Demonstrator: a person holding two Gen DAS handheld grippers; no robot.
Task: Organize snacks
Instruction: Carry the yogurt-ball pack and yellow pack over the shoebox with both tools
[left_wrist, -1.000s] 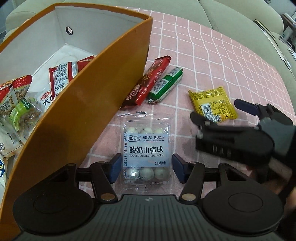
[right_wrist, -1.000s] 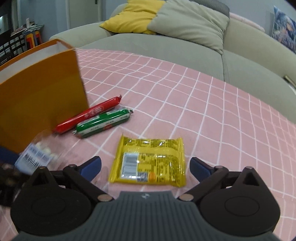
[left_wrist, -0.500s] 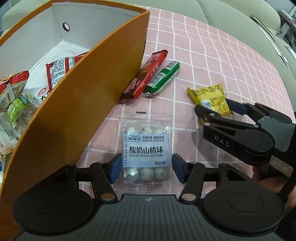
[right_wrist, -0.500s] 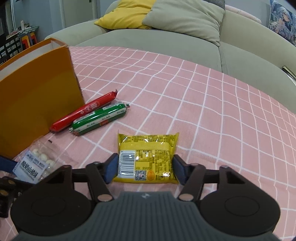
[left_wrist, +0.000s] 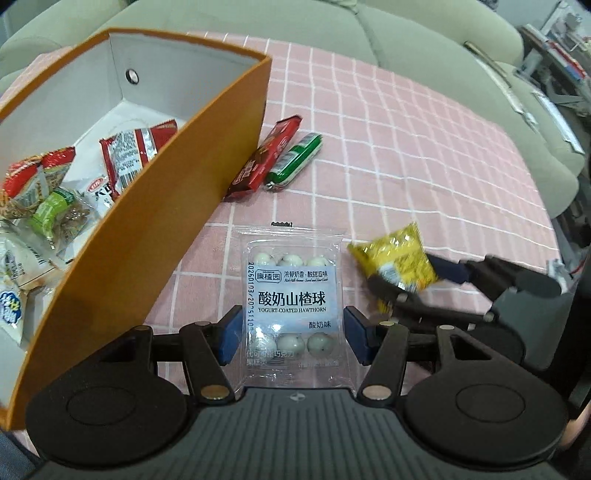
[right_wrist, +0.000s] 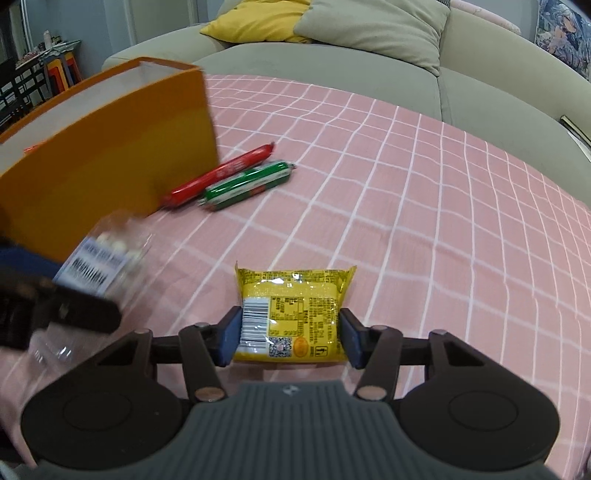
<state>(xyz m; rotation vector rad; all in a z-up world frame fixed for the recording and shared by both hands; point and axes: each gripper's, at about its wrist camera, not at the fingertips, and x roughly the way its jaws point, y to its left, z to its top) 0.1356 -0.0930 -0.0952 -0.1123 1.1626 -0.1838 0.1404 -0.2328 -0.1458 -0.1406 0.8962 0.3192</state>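
A pink checked cloth (right_wrist: 424, 206) covers the work surface, with a grey-green sofa (right_wrist: 480, 74) and its yellow cushion (right_wrist: 258, 22) along the top of the right wrist view.

My left gripper (left_wrist: 291, 334) sits at lower centre of its view, blue pads clamped on the sides of a clear pack of yogurt-coated hawthorn balls (left_wrist: 291, 291). My right gripper (right_wrist: 288, 339) is likewise at lower centre of its view, pads clamped on the lower half of a yellow snack packet (right_wrist: 291, 314). In the left wrist view that packet appears blurred at right of centre, raised off the cloth.

Above the hawthorn pack, a red stick snack (left_wrist: 264, 158) and a green stick snack (left_wrist: 295, 158) lie side by side on the cloth, the red one's end touching the orange box (left_wrist: 155, 206).

The box fills the left of the frame. Its white interior holds several packets: red-and-silver wrappers (left_wrist: 133, 151), a green-labelled nut pack (left_wrist: 55, 210) and white pouches (left_wrist: 14, 291) at the lower left edge.
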